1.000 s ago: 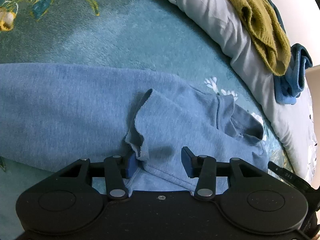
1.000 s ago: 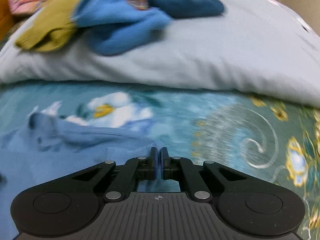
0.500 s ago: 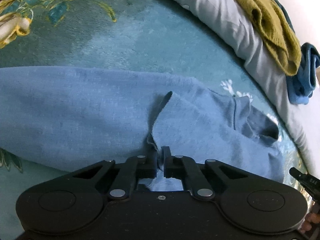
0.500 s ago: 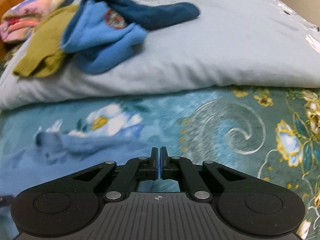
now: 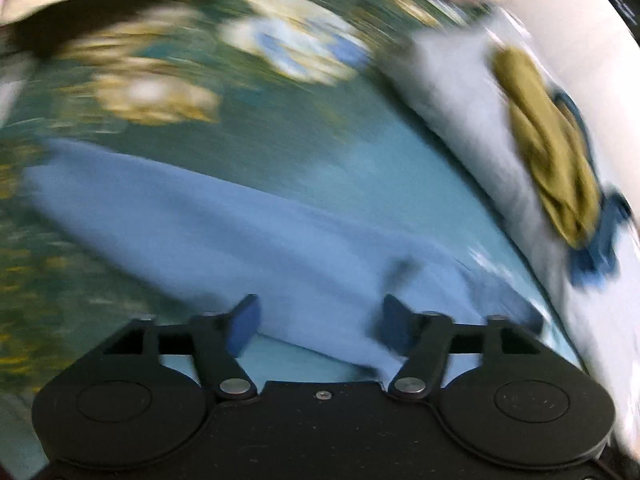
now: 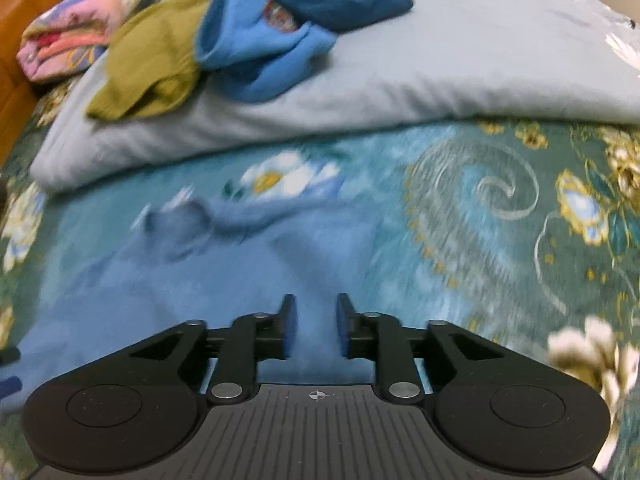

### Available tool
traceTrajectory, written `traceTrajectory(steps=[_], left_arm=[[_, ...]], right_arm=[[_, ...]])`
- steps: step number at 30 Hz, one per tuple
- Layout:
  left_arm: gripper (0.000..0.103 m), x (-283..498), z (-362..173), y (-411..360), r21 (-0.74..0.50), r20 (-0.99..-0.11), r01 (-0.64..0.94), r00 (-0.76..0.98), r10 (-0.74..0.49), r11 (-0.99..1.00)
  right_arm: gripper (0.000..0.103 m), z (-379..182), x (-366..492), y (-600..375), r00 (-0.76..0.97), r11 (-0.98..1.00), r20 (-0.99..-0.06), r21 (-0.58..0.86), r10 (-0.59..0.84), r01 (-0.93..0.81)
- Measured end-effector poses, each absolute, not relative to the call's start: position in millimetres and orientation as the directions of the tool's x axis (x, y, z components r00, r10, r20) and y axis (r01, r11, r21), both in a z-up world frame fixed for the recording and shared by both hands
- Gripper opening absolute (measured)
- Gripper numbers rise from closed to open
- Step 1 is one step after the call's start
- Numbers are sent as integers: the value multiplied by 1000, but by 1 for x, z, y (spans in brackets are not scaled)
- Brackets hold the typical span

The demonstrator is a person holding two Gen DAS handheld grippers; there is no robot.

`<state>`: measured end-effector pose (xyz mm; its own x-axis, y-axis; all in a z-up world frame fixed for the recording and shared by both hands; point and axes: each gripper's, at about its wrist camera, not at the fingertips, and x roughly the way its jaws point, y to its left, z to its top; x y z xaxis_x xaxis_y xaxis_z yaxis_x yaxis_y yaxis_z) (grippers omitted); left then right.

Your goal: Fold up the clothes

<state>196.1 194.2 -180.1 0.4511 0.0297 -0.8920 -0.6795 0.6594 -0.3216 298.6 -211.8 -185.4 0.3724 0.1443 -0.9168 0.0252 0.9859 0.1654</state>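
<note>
A light blue garment (image 5: 256, 240) lies spread flat across the teal flowered bedspread (image 5: 320, 152); the left wrist view is blurred by motion. My left gripper (image 5: 320, 320) hovers above the garment's near edge, its jaws opening wide, with cloth showing below them but nothing pinched. In the right wrist view the same blue garment (image 6: 180, 280) lies ahead and to the left, with a bunched darker part near its far end. My right gripper (image 6: 316, 322) is above its edge, jaws opening a little, and its pads are clear of the cloth.
A grey pillow (image 6: 440, 72) lies along the far side, carrying an olive garment (image 6: 152, 64) and a crumpled blue garment (image 6: 264, 52). A folded pink flowered cloth (image 6: 80, 28) sits at the far left by a wooden headboard (image 6: 16, 60). Bare bedspread (image 6: 500, 220) stretches right.
The left gripper shut on the garment's edge, then let go and opened wide as it rose and swung. The right gripper, shut before, has parted its jaws and lifted back.
</note>
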Motion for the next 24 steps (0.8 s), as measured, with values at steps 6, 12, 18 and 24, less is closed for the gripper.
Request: traceTrajectory(steps=[6, 12, 18, 24], left_arm=[[76, 147, -188, 267, -220, -905, -854, 359, 229, 471], [59, 127, -207, 307, -302, -898, -892, 385, 214, 337], [3, 119, -216, 325, -356, -891, -895, 412, 190, 271], [0, 124, -206, 327, -368, -871, -864, 450, 197, 345]], right_arm=[[40, -169, 268, -172, 326, 987, -932, 151, 159, -48], [48, -156, 265, -126, 293, 979, -941, 126, 168, -158], [51, -146, 265, -87, 292, 963, -938, 114, 185, -243], [51, -146, 256, -67, 276, 955, -940, 127, 202, -267]])
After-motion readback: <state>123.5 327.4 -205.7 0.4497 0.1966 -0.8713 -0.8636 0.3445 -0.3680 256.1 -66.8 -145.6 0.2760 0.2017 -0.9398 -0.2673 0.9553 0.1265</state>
